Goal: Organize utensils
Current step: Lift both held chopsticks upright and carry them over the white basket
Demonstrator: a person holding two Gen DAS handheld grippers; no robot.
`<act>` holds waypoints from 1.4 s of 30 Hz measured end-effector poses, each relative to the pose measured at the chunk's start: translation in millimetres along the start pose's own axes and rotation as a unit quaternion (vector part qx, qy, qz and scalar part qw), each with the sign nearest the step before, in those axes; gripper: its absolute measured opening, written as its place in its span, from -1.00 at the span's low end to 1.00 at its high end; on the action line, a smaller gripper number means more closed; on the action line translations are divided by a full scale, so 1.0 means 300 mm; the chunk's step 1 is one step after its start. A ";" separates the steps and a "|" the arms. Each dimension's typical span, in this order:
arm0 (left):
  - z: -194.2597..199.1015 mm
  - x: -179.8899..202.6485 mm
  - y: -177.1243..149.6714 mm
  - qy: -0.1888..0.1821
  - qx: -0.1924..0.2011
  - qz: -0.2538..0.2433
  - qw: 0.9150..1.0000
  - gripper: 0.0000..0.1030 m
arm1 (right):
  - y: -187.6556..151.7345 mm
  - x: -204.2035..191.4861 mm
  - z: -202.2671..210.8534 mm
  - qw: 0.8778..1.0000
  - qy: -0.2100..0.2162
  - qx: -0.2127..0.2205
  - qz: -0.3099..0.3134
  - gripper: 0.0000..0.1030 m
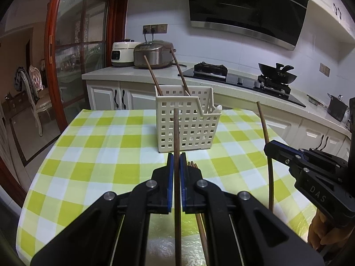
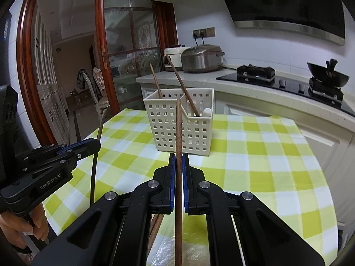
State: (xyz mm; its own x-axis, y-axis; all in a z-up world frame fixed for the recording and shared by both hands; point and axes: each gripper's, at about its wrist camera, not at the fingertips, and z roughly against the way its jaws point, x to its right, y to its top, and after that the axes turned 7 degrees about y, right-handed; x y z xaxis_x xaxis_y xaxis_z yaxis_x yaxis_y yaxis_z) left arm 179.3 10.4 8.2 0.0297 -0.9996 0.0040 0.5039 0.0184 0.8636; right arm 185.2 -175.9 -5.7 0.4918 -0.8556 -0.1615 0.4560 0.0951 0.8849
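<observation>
My left gripper (image 1: 176, 161) is shut on a brown chopstick (image 1: 176, 133) that stands nearly upright above the checked table. My right gripper (image 2: 178, 161) is shut on a second brown chopstick (image 2: 178, 128), also upright. Each gripper shows in the other's view: the right gripper (image 1: 269, 148) off to the right, the left gripper (image 2: 97, 144) off to the left. A cream perforated basket (image 1: 186, 122) (image 2: 177, 124) stands ahead of both, apart from them. It holds two leaning chopsticks (image 1: 153, 73) (image 2: 182, 84) and a white spoon (image 1: 218, 108) (image 2: 206, 111). More chopsticks (image 1: 199, 221) (image 2: 155, 223) lie on the table below the grippers.
The table wears a green and white checked cloth (image 1: 99, 146) (image 2: 255, 155). Behind it runs a kitchen counter (image 1: 133, 73) with two rice cookers (image 1: 153, 54), a gas hob and a black wok (image 1: 277, 71). A glass sliding door (image 1: 73, 66) is at the left. A person's hand (image 2: 20, 226) grips the left tool's handle.
</observation>
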 end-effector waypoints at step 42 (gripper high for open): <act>0.125 0.028 0.086 0.006 0.066 -0.013 0.998 -0.90 | 0.107 -0.039 0.121 0.997 -0.014 0.066 0.024 -0.88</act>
State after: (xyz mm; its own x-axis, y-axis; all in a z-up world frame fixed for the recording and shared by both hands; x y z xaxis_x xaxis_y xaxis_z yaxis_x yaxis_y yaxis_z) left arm 160.1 1.5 49.5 0.0294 -0.9992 -0.0256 0.3869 -0.0123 0.9220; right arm 167.1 -181.3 40.4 0.4892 -0.8654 -0.1079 0.3294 0.0688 0.9417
